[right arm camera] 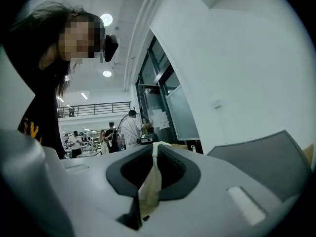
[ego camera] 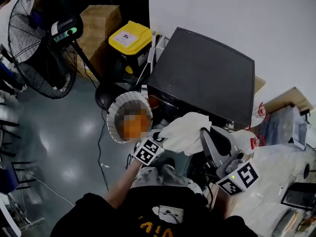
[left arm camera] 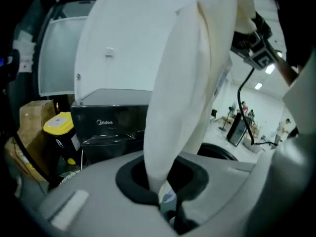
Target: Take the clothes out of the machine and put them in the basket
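A white garment (ego camera: 185, 131) hangs bunched between the two grippers, above the front of the machine and in front of the person's chest. It is plain, pale and softly creased, with no print that can be made out. The left gripper (ego camera: 159, 138) is clamped on its lower end: in the left gripper view the cloth rises from between the closed jaws as a long, smooth, folded band running up and out of the top of the picture. The right gripper (ego camera: 205, 132) pinches a thin cream fold of the same garment, its jaws nearly together on it. Behind the garment the machine's dark lid (ego camera: 205, 73) stands tilted open, and the drum opening below is hidden by the cloth and the grippers in the head view. The basket (ego camera: 112, 117), white with a perforated wall, stands on the grey floor just left of the machine and close beside the left gripper. Farther off on the left are a black standing fan (ego camera: 37, 53), a cardboard box (ego camera: 101, 21) and a black bin with a yellow lid (ego camera: 129, 37). A cluttered counter (ego camera: 269, 167) lies to the right.
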